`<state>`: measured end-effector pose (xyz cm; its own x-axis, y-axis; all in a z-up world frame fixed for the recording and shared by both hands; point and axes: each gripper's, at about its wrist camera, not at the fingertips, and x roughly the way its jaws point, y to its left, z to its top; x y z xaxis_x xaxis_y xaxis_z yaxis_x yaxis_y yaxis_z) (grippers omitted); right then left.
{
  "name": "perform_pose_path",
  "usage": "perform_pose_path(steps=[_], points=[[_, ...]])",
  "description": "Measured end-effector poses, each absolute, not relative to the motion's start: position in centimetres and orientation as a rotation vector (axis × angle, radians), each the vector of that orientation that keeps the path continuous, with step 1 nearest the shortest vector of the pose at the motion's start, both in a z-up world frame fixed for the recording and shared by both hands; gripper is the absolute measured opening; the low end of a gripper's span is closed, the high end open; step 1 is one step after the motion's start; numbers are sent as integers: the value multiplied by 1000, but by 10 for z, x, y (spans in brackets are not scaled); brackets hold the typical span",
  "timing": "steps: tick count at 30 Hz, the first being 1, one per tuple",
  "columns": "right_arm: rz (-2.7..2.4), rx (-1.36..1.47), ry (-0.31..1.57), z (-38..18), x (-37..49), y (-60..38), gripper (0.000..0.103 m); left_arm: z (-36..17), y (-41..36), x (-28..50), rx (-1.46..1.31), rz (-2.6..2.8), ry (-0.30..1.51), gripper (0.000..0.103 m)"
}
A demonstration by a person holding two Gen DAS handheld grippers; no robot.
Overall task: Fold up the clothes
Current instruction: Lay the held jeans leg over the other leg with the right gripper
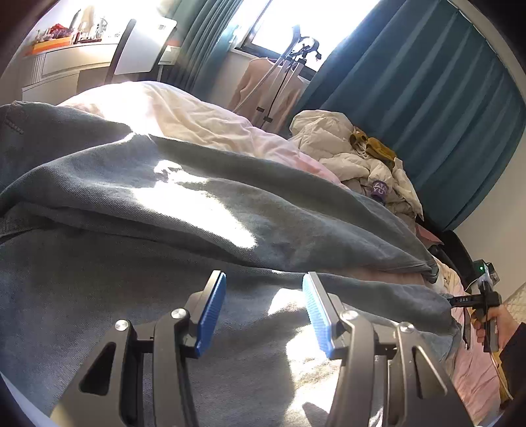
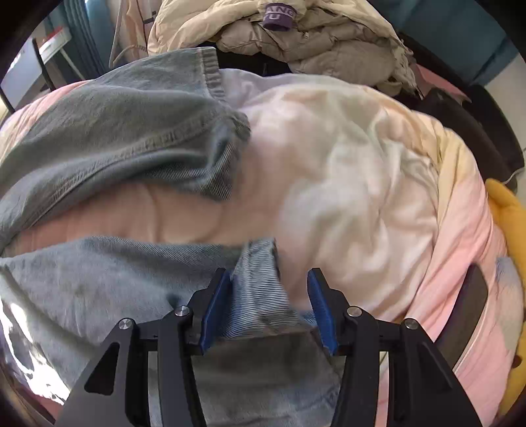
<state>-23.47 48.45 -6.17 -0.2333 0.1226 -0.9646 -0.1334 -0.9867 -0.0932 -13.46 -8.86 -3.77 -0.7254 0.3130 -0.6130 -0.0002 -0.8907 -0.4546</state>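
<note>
A pair of grey-blue jeans (image 1: pixel 184 210) lies spread over a pink and cream duvet (image 1: pixel 184 111) on the bed. My left gripper (image 1: pixel 264 308) is open just above the denim, with nothing between its blue pads. My right gripper (image 2: pixel 268 305) is open around the hem end of one jeans leg (image 2: pixel 259 282); the cloth lies between the pads, which stand apart. The other leg (image 2: pixel 131 131) lies farther off, its hem toward the far end of the bed. The right gripper also shows in the left wrist view (image 1: pixel 483 295), at the leg end.
A heap of cream padded jackets with a purple item (image 2: pixel 279 29) sits at the far end of the bed. Teal curtains (image 1: pixel 427 98), a clothes rack (image 1: pixel 279 82) and a desk (image 1: pixel 72 59) stand behind. A yellow plush (image 2: pixel 506 223) lies at the right.
</note>
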Motion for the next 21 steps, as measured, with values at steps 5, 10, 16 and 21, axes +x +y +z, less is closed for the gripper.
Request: perform_pose_path(steps=[5, 10, 16, 21], points=[[2364, -1900, 75, -68, -201, 490, 48, -36, -88, -134, -1069, 2681, -655, 50], [2493, -1831, 78, -41, -196, 495, 49, -37, -86, -135, -1076, 2666, -663, 50], [2477, -1736, 324, -27, -223, 513, 51, -40, -83, -138, -1096, 2673, -638, 50], [2405, -1857, 370, -54, -242, 506, 48, -41, -83, -138, -1110, 2672, -634, 50]])
